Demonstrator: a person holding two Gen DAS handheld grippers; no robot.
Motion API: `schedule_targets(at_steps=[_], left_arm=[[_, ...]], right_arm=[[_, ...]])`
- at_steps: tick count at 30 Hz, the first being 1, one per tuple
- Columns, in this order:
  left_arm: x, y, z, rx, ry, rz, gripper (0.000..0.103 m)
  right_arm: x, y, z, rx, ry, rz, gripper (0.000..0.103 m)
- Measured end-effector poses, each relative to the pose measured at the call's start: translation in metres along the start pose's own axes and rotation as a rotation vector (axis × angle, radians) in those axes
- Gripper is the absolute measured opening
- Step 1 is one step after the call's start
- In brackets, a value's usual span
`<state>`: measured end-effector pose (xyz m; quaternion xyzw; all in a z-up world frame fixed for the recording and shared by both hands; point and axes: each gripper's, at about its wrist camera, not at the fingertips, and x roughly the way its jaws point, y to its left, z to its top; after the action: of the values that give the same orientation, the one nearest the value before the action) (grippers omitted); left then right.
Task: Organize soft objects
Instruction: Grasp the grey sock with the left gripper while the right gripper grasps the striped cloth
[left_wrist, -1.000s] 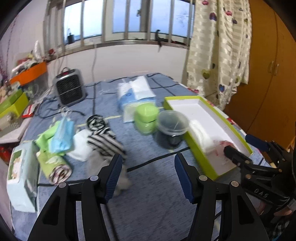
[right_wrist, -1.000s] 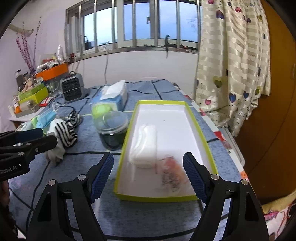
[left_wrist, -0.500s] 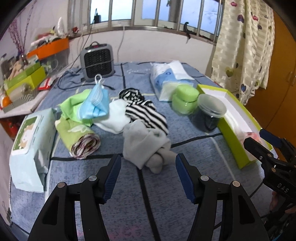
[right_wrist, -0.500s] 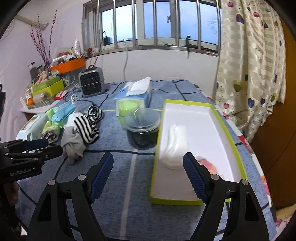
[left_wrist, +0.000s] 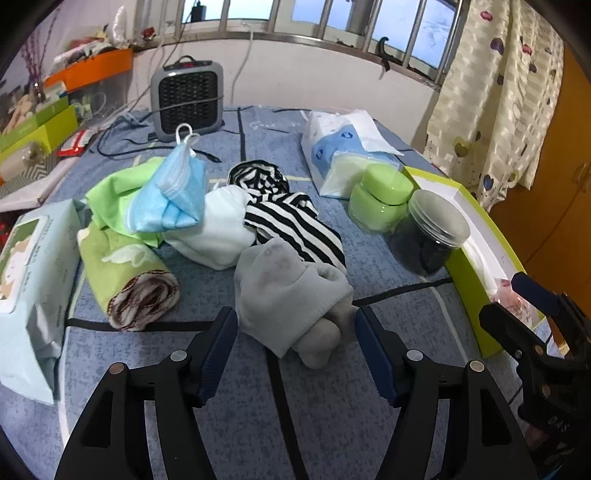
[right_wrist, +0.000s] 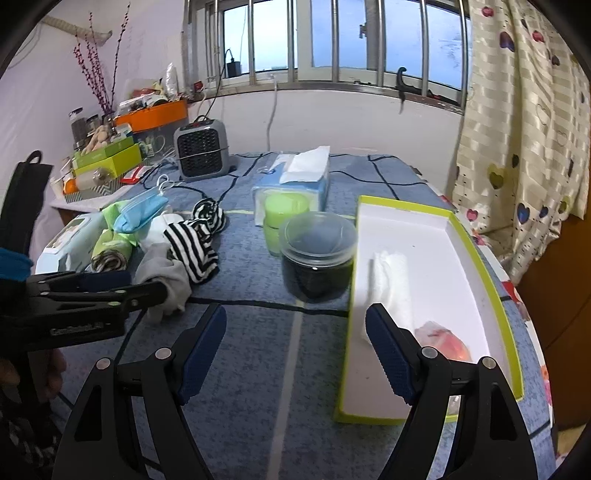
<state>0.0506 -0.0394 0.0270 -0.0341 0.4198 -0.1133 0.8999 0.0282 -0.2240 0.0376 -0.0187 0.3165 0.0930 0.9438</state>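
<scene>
A crumpled grey sock (left_wrist: 291, 291) lies on the blue tablecloth, right between the tips of my left gripper (left_wrist: 295, 325). Its jaws are opening and the pads do not press on the sock. Behind the sock lie a black-and-white striped cloth (left_wrist: 291, 221), a white cloth (left_wrist: 218, 229), a blue face mask (left_wrist: 173, 195), a green cloth (left_wrist: 118, 195) and a rolled green towel (left_wrist: 125, 273). My right gripper (right_wrist: 295, 328) hangs open and empty over the tablecloth, left of the green tray (right_wrist: 458, 225). In the tray lie a folded white cloth (right_wrist: 391, 280) and a pinkish item (right_wrist: 443, 339).
A dark jar with a clear lid (right_wrist: 317, 254) and a green jar (left_wrist: 380, 195) stand beside the tray. A tissue pack (left_wrist: 347, 147) and a small heater (left_wrist: 188, 99) with cables sit further back. A wet-wipes pack (left_wrist: 29, 266) lies at the left edge. A curtain hangs at the right.
My left gripper swung left from the jars and tray, sank toward the cloth pile, and its jaws widened a little; the grey sock now sits between its tips. My right gripper drifted left off the tray.
</scene>
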Motion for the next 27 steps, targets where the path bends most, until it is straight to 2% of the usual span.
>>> schedule_targets(at_steps=[3,9,11,13,17,27], left_arm=[[0.009,0.000,0.001,-0.013,0.019,0.007,0.066],[0.012,0.003,0.001,-0.020,0.005,0.005,0.065],[0.011,0.003,0.000,-0.020,0.003,-0.004,0.054],[0.010,0.005,0.000,-0.021,0.001,-0.019,0.048],[0.005,0.007,-0.002,-0.019,-0.005,-0.030,0.041],[-0.017,0.018,-0.017,-0.001,-0.012,-0.037,0.040]], right_arm=[[0.003,0.004,0.000,-0.010,0.006,0.004,0.078],[0.010,0.005,0.002,-0.010,0.024,-0.009,0.078],[0.012,0.007,0.004,-0.012,0.026,-0.013,0.078],[0.013,0.009,0.005,-0.016,0.026,-0.012,0.078],[0.014,0.013,0.006,-0.022,0.029,-0.013,0.078],[0.020,0.027,0.010,-0.030,0.042,-0.002,0.078]])
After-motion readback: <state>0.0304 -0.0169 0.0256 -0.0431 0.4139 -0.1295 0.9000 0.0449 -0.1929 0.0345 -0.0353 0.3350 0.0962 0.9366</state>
